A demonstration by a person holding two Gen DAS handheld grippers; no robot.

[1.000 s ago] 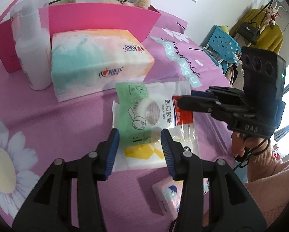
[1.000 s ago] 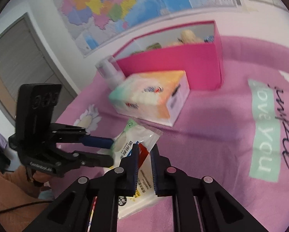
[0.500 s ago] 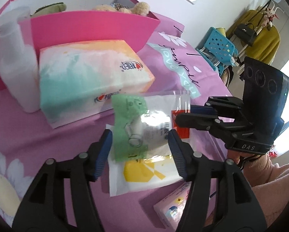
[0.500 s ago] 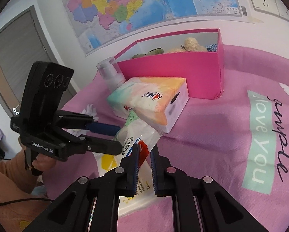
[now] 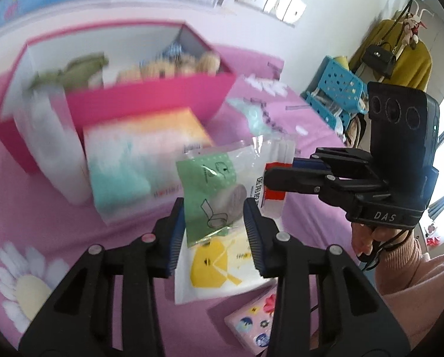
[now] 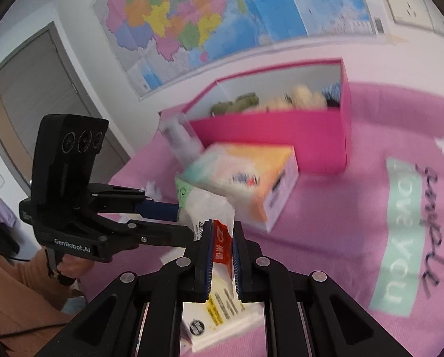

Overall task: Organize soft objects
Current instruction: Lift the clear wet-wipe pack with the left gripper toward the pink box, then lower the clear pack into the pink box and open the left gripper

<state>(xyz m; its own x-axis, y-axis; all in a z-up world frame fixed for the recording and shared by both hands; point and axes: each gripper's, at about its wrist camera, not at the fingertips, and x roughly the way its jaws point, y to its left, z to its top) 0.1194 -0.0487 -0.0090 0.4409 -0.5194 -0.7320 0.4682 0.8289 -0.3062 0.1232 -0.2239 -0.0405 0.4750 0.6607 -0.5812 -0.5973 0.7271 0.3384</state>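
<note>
Though blurred in parts, shows a clear plastic packet [image 5: 222,190] of medical tape lifted off the pink surface [image 5: 58,226], in front of the tissue pack [image 5: 138,154] and pink box [image 5: 150,98]. Right hand-held gripper [image 6: 222,255] pinching the packet's red-labelled edge, pads pressed tight. Left hand-held gripper [image 5: 214,223] closing around the green-printed end, packet between its jaws; cannot tell whether the pads already press. Likely light, floppy and slick: film that sags and slides, with a firmer tape roll inside. Best taken at the flat sealed edges or across the roll. Long axis running roughly between the two grippers, green end toward the left one, red label toward the right. A second white packet [image 5: 222,267] lying flat beneath.
</note>
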